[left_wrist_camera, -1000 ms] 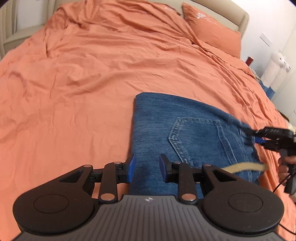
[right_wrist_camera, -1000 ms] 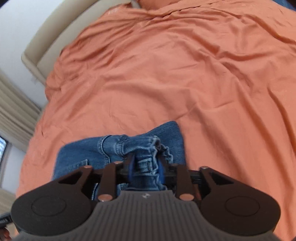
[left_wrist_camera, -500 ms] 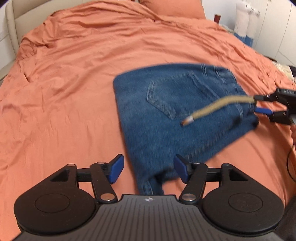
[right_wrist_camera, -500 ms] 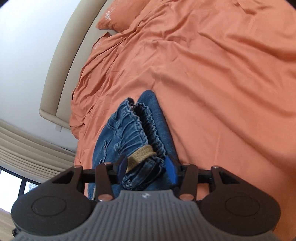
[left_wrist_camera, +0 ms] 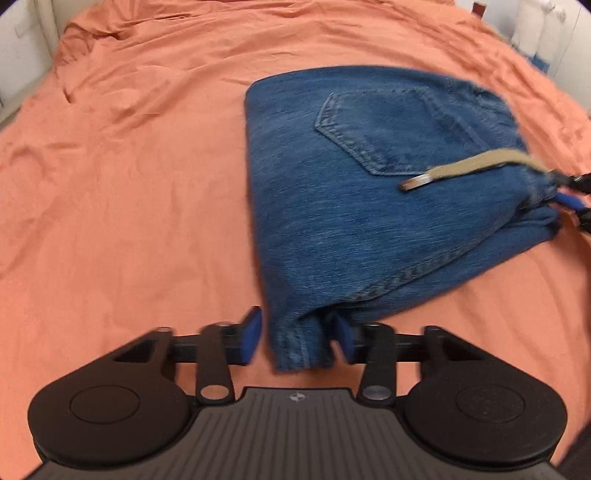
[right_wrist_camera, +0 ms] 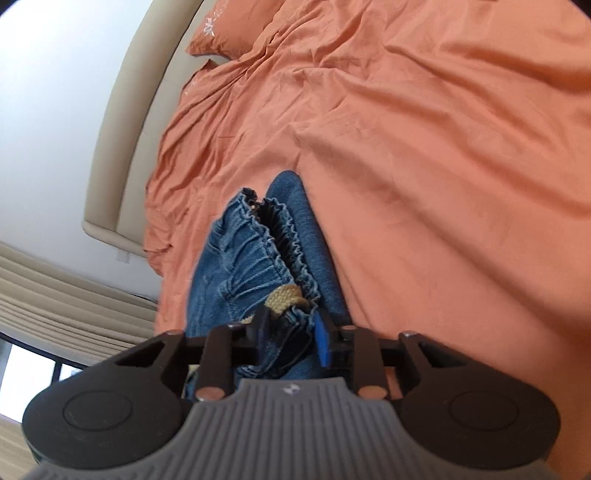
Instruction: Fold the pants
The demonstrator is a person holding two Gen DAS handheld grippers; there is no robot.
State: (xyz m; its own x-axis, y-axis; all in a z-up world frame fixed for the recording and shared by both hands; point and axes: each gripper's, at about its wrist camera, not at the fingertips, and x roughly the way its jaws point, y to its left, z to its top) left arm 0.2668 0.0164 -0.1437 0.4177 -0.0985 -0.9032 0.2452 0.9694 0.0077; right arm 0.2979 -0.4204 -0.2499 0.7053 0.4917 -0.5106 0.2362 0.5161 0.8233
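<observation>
Blue denim pants (left_wrist_camera: 351, 206) lie folded on the orange bed, back pocket up, with a tan drawstring (left_wrist_camera: 469, 168) across them. My left gripper (left_wrist_camera: 297, 341) straddles the near folded corner of the pants, its jaws a little apart and not clamped on the cloth. My right gripper (right_wrist_camera: 290, 338) is shut on the elastic waistband (right_wrist_camera: 273, 258) of the pants (right_wrist_camera: 314, 240), beside the tan drawstring (right_wrist_camera: 284, 297). The right gripper also shows at the right edge of the left wrist view (left_wrist_camera: 570, 201).
The orange bedsheet (left_wrist_camera: 129, 166) covers the whole bed. An orange pillow (right_wrist_camera: 225, 35) and a beige headboard (right_wrist_camera: 122, 122) are at the head. Curtains (right_wrist_camera: 55, 295) hang beside the bed. White rolls (left_wrist_camera: 532, 26) stand past the far right corner.
My left gripper has moved in onto the near corner of the pants and its jaws have narrowed around it. The right gripper keeps hold of the waistband.
</observation>
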